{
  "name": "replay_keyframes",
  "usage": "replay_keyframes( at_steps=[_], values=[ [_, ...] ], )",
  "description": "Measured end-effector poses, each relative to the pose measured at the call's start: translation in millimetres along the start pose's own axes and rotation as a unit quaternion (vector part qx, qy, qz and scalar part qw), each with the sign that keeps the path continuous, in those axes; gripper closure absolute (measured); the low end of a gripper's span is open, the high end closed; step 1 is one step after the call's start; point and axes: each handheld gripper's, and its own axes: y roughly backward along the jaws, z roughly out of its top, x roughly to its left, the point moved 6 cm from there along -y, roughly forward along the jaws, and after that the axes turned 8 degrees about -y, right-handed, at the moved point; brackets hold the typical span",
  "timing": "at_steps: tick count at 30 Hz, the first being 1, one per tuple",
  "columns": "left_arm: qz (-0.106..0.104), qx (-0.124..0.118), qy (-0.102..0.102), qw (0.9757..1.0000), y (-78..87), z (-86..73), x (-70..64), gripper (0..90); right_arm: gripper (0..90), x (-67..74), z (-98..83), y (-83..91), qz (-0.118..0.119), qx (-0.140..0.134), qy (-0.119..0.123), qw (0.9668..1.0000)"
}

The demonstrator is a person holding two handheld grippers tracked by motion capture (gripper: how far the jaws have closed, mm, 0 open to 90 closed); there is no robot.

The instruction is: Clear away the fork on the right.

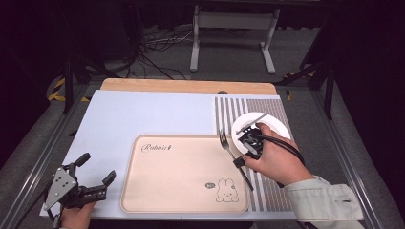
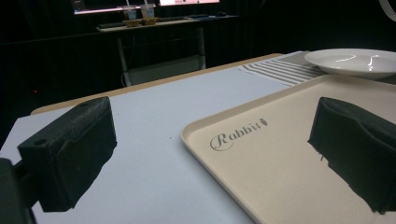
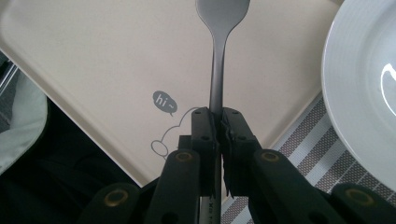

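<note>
A metal fork [image 1: 223, 139] lies along the right edge of the beige rabbit tray [image 1: 184, 171], tines pointing away from me. My right gripper [image 1: 239, 161] is shut on its handle. In the right gripper view the jaws pinch the fork [image 3: 218, 70] at mid-handle, and its head reaches over the tray [image 3: 116, 56]. I cannot tell whether the fork touches the tray. My left gripper [image 1: 98, 167] rests at the table's near left corner, open and empty. In the left gripper view it [image 2: 212, 133] faces the tray [image 2: 280, 158].
A white plate [image 1: 274, 125] sits on a striped placemat [image 1: 239, 107] just beyond my right hand; the plate [image 3: 359, 70] lies right of the fork. A pale blue sheet [image 1: 143, 114] covers the table. Cables and a white stand lie on the floor behind.
</note>
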Motion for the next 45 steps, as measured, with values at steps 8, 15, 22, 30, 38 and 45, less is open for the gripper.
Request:
replay_keyframes(
  at_steps=[8, 15, 22, 30, 38, 45],
  values=[
    [0.000, 0.000, -0.003, 1.0000, 0.2, 0.0, 0.5, 1.4, 84.9, 2.7, 3.8, -8.4, -0.021, 0.001, -0.055, 0.9983],
    [0.000, 0.000, -0.002, 1.0000, 0.2, 0.2, 0.6, 1.4, 84.9, 6.5, 5.3, -19.2, -0.022, 0.013, -0.079, 0.9965],
    [-0.002, -0.001, -0.003, 1.0000, 0.0, 0.4, 0.2, 1.4, 84.8, 9.2, 5.7, -33.7, -0.035, 0.034, -0.094, 0.9944],
    [-0.002, -0.001, -0.001, 1.0000, -0.1, 0.6, 0.1, 1.4, 84.8, 4.9, 6.2, -55.6, -0.042, 0.050, -0.117, 0.9910],
    [-0.003, -0.001, -0.002, 1.0000, -0.1, 0.7, 0.1, 1.4, 84.7, 3.5, 7.1, -67.7, -0.046, 0.068, -0.124, 0.9889],
    [-0.002, -0.001, -0.002, 1.0000, -0.1, 0.6, 0.2, 1.5, 84.7, 4.2, 6.9, -77.7, -0.049, 0.085, -0.129, 0.9868]
  ],
)
